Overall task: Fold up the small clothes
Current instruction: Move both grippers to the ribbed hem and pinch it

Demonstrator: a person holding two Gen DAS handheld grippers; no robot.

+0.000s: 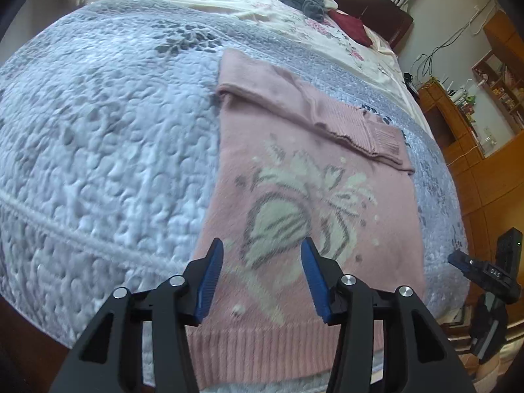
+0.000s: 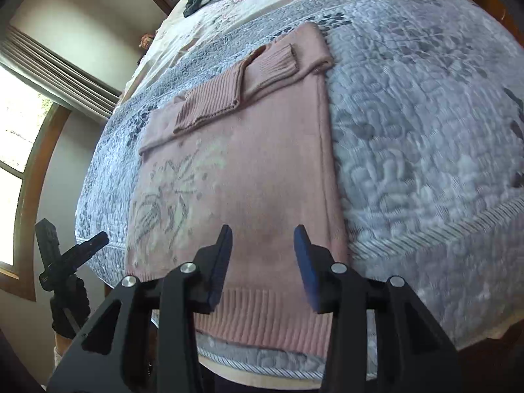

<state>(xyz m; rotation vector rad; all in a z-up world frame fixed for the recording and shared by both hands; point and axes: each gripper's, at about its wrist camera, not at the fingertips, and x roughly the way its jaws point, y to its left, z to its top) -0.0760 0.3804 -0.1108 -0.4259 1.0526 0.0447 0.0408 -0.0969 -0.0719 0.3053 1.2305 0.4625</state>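
Pink knitted sweater (image 1: 304, 196) lies flat on the quilted grey bedspread (image 1: 98, 137), sleeves folded across, ribbed hem nearest, long axis running away. Left gripper (image 1: 262, 275) and right gripper (image 2: 263, 262) both gape, empty.

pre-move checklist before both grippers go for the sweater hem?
1. Left gripper open, empty: ok.
2. Right gripper open, empty: ok.
3. Pink knitted sweater with flower pattern flat on the grey quilted bedspread: ok.
4. Both sleeves folded across its chest: ok.
5. Ribbed hem unobstructed, near bed edge: ok.
6. Fingertip height above fabric: cannot tell.
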